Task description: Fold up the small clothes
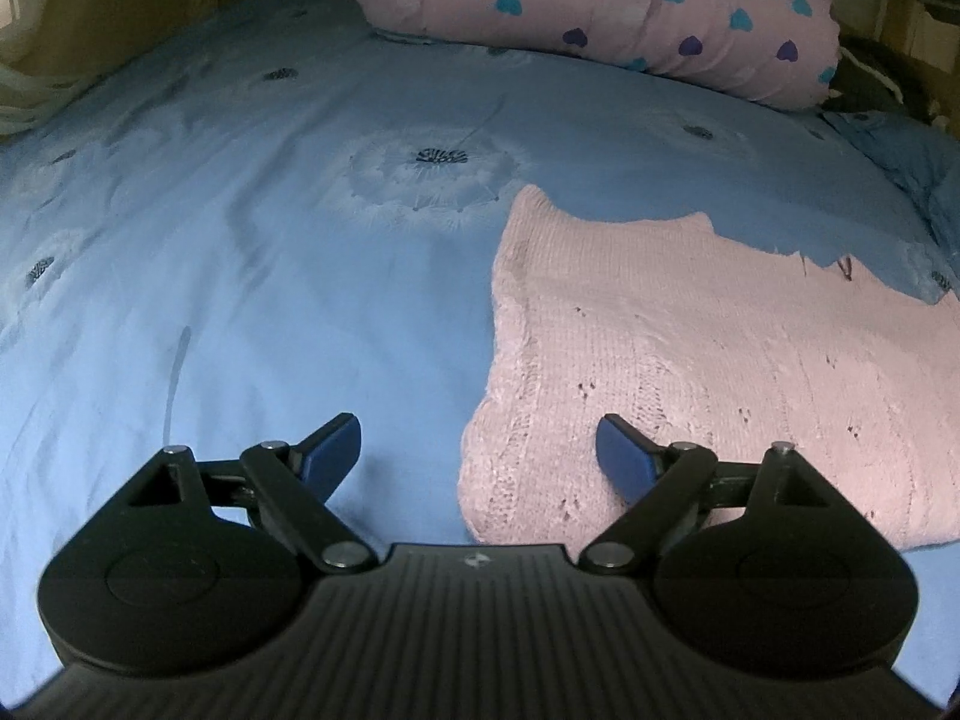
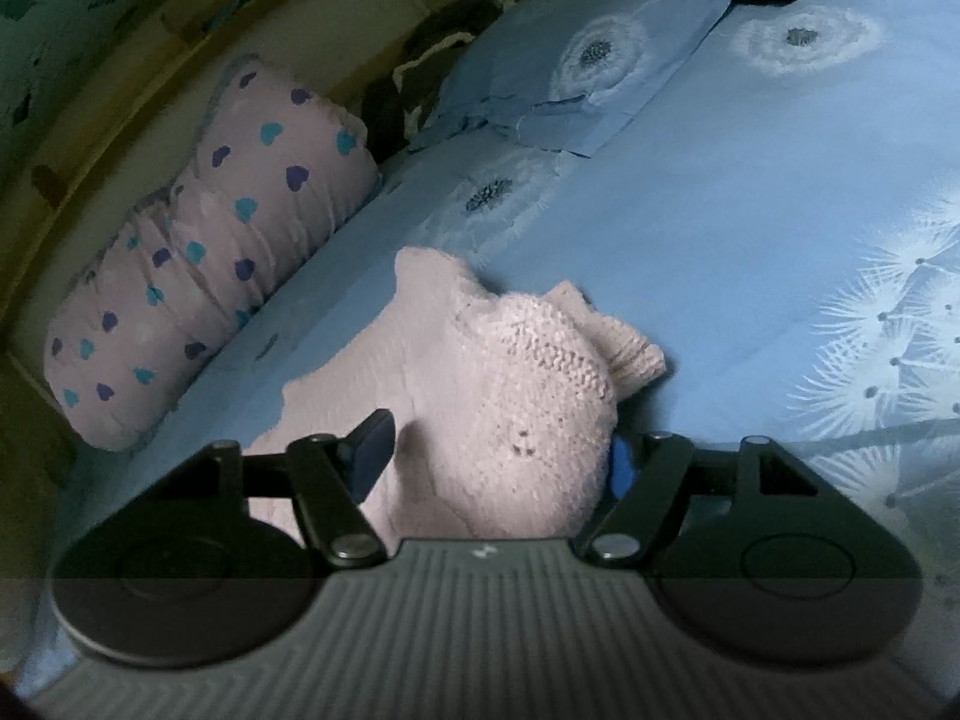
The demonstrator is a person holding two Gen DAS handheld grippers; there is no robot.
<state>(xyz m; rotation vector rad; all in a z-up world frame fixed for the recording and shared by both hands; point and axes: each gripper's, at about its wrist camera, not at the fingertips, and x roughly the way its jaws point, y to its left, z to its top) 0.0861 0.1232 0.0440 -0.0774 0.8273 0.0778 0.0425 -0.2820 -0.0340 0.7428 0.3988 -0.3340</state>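
A pink knitted garment (image 1: pixel 690 360) lies mostly flat on the blue bedsheet (image 1: pixel 270 276). My left gripper (image 1: pixel 480 456) hangs open over the garment's near left edge, one finger above the knit and the other above bare sheet. In the right wrist view a bunched-up hump of the same pink garment (image 2: pixel 516 396) rises between the fingers of my right gripper (image 2: pixel 498 456). The cloth lies against the right finger and partly hides it. A dark gap separates the cloth from the left finger (image 2: pixel 372 450), so the jaws stand open around the hump.
A pink pillow with blue and purple hearts (image 1: pixel 600 12) lies at the head of the bed. A blue dandelion-print pillowcase (image 2: pixel 588 78) and dark clothing (image 2: pixel 432 60) sit beside it. Bare blue sheet (image 2: pixel 780 240) stretches to either side of the garment.
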